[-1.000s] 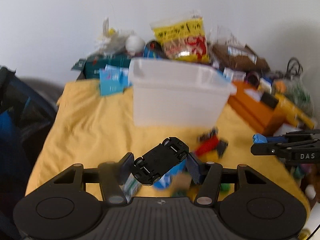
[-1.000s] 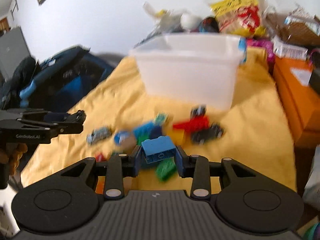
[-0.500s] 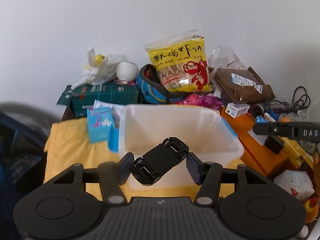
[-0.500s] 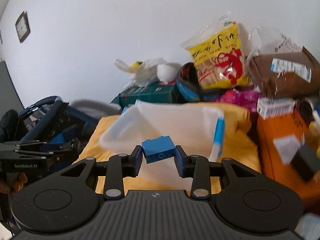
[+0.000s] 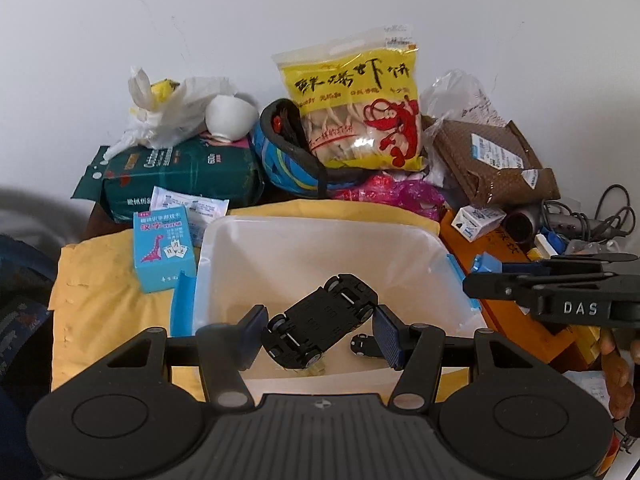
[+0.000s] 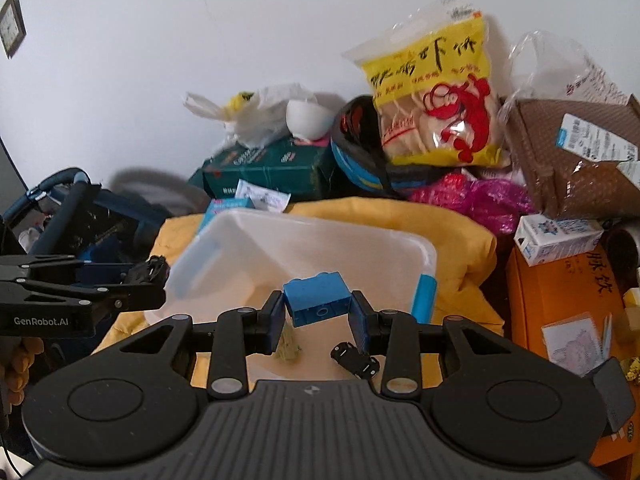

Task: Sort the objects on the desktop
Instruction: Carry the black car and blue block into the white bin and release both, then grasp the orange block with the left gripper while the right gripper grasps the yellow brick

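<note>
My left gripper (image 5: 318,326) is shut on a black toy car (image 5: 320,326), belly up and slanted, held over the open translucent plastic bin (image 5: 320,236). My right gripper (image 6: 318,306) is shut on a blue building brick (image 6: 318,298), also above the bin (image 6: 304,228). On the bin's floor lie a small black toy car (image 6: 354,360) and a pale greenish scrap (image 6: 289,345). The right gripper shows at the right edge of the left wrist view (image 5: 486,266); the left one shows at the left edge of the right wrist view (image 6: 154,274).
The bin stands on a yellow cloth (image 5: 112,280). Behind it are a yellow snack bag (image 5: 356,108), a green pack (image 5: 180,172), a blue helmet (image 5: 288,160), a brown parcel (image 5: 492,160) and a blue card box (image 5: 162,256). An orange box (image 6: 560,304) lies to the right.
Both grippers rose from the toy pile on the cloth and moved forward over the bin, each still gripping its load. The loose toys on the cloth dropped out of view.
</note>
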### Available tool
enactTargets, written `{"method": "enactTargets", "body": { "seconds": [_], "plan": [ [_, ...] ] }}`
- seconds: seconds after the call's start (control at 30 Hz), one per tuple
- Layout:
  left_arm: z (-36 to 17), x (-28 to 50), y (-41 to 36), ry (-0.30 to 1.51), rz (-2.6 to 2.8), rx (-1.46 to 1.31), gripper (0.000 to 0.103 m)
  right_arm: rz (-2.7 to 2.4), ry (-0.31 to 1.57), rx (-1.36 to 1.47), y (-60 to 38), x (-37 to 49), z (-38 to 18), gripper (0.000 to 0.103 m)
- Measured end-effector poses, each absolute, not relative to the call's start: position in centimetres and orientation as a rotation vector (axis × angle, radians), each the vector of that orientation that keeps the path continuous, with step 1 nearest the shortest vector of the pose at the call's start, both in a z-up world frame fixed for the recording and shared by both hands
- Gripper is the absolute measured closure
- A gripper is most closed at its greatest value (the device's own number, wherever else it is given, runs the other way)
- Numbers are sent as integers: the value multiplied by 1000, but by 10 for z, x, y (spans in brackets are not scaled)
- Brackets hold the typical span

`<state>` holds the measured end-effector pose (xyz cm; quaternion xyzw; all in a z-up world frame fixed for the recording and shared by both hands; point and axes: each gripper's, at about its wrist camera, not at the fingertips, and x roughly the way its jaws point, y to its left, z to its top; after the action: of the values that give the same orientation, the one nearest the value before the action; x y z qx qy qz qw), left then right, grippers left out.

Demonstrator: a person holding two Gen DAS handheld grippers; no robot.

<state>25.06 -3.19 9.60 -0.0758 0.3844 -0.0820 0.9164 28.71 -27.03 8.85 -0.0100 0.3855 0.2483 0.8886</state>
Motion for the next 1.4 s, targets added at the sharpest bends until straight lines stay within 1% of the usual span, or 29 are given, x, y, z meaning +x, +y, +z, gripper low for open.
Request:
{"method": "enactTargets", "body": {
  "seconds": [0.27,0.33,0.37,0.4,0.43,0.53,0.67,0.87,0.97,1.07,1.23,1.4],
  "plan": [
    [89,267,-33,831,-146,-149,42,518,845,-48,-261,297,80,64],
    [86,271,-35,841,-122,-120,40,512,851,-57,-259,300,77,64],
    [84,272,-35,848,-104,-107,37,500,852,-63,-258,301,76,58],
    [82,273,-34,856,-86,-98,34,481,854,-54,-259,303,74,47],
    [79,271,-32,860,-77,-98,34,476,852,-38,-259,303,73,44],
    [73,262,-24,864,-80,-113,34,485,851,-20,-262,301,70,43],
    [69,227,-15,812,-80,-94,34,503,833,-11,-268,284,67,43],
    [45,129,-12,732,-111,-61,34,561,765,-54,-274,208,49,42],
    [21,81,-12,744,-109,-37,34,607,747,-105,-271,151,28,41],
    [-5,42,-8,764,-89,-56,34,677,795,-152,-262,90,-5,41],
    [-37,3,-4,804,-52,-94,34,744,895,-211,-237,21,-49,41],
    [-48,-14,-5,824,-71,-48,34,757,893,-213,-215,-2,-65,39]
  ]
}}
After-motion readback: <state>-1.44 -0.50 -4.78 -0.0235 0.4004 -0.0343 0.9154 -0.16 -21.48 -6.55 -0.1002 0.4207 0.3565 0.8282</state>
